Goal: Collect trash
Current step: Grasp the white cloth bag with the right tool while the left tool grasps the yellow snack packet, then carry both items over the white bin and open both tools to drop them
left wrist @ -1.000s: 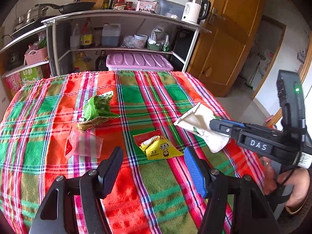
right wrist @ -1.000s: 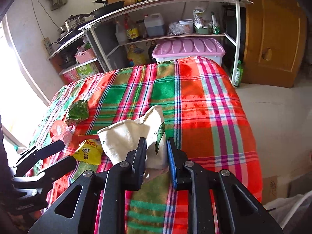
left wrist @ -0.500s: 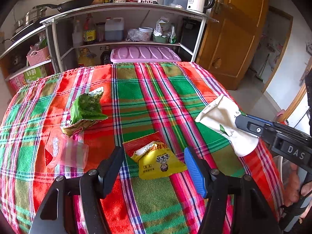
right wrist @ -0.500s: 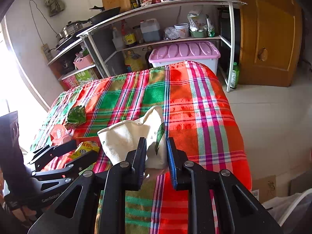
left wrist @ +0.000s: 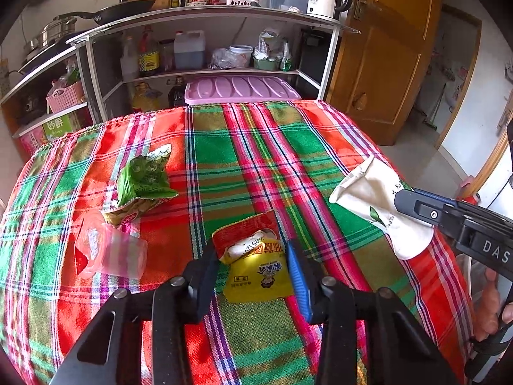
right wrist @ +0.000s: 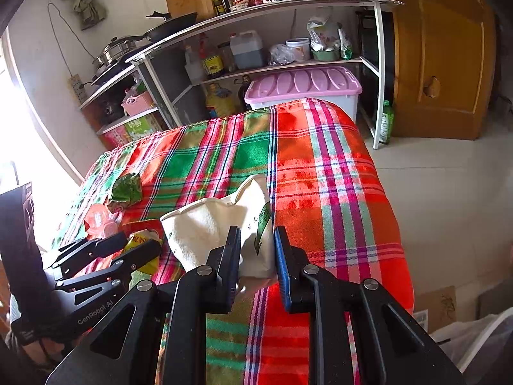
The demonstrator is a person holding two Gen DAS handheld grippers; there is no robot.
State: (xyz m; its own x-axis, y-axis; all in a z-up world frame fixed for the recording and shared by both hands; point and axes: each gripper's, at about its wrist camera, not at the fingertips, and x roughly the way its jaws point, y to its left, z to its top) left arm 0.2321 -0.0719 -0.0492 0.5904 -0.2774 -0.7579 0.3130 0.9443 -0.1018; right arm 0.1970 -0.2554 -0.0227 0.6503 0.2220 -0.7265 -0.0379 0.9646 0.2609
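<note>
While the left gripper (left wrist: 253,266) is closing its jaws around the yellow wrapper (left wrist: 256,272), actual pad contact is staying hard to judge. Right gripper (right wrist: 256,250) is pinching the cloth bag (right wrist: 211,224), hiding its lower edge.

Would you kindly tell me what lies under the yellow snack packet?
A red wrapper shows from under the yellow snack packet's far end, on the plaid tablecloth; whatever else lies beneath is covered.

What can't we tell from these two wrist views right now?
- Inside of the cloth bag: right wrist view, its mouth faces away.
- Whether the left gripper fingers press the yellow wrapper: left wrist view, contact edges hidden by the fingers.
- Wrapper print: too small.
- Person: only a hand, cut off by the edge.
</note>
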